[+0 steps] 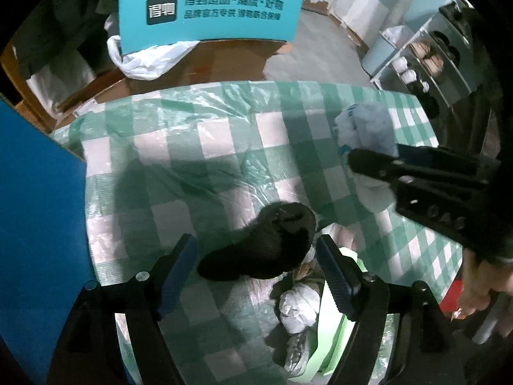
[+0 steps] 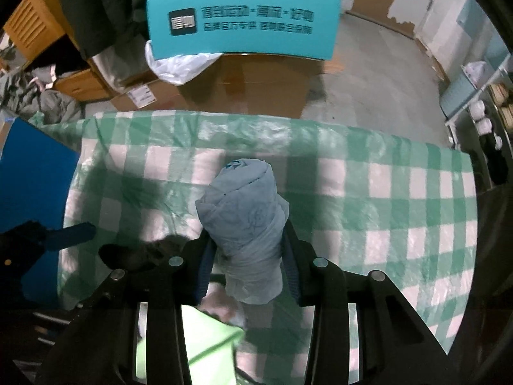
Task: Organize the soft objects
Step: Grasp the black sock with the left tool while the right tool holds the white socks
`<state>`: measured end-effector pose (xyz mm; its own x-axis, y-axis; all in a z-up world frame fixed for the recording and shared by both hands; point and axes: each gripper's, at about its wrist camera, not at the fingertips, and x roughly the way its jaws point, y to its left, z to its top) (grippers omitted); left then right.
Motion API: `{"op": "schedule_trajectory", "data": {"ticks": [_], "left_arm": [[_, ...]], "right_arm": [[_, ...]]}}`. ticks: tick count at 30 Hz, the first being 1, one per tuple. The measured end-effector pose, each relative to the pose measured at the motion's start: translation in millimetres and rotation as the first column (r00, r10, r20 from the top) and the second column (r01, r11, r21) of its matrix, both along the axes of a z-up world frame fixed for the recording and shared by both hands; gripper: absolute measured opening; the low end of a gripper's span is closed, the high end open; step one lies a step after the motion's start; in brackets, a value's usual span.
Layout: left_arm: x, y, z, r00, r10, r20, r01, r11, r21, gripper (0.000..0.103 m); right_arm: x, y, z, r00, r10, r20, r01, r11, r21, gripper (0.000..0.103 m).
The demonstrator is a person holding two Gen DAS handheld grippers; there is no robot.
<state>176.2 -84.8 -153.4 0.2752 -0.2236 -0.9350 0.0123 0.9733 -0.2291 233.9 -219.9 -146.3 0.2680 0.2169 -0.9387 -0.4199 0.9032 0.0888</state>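
Observation:
A black rolled sock (image 1: 263, 243) lies on the green-and-white checked tablecloth (image 1: 192, 147). My left gripper (image 1: 256, 269) is open, its jaws either side of the sock, not closed on it. My right gripper (image 2: 248, 253) is shut on a rolled pale blue-grey cloth bundle (image 2: 245, 211) and holds it above the cloth. That bundle (image 1: 365, 128) and the right gripper (image 1: 378, 157) also show at the right in the left wrist view. The black sock (image 2: 141, 253) and a left fingertip (image 2: 73, 231) show at the left in the right wrist view.
A light green bin (image 1: 333, 330) with white bundled items (image 1: 299, 308) sits at the table's near edge, also in the right wrist view (image 2: 205, 343). A blue box (image 1: 35, 224) stands at the left. Cardboard boxes (image 2: 250, 77) and a teal sign (image 2: 243, 22) lie beyond the table.

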Motion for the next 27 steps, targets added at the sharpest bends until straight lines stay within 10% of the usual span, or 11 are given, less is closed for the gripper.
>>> {"op": "schedule_trajectory", "data": {"ticks": [10,17,27], "left_arm": [[6,-11,-26,0.999,-0.003,-0.048,0.004,1.0,0.027,0.08],[8,-15,-27,0.998,-0.025,-0.057,0.025,1.0,0.005,0.049],[4,-15,-17,0.999,-0.034,-0.032,0.035,0.998,0.056,0.033]], "right_arm": [[-14,-25,2,0.999,-0.03,-0.026,0.032,0.998,0.048,0.038],[-27,-27,6,1.0,-0.023,-0.017,0.024,0.998,0.062,0.038],[-44,-17,16,1.0,-0.001,-0.006,0.001,0.998,0.066,0.038]]}}
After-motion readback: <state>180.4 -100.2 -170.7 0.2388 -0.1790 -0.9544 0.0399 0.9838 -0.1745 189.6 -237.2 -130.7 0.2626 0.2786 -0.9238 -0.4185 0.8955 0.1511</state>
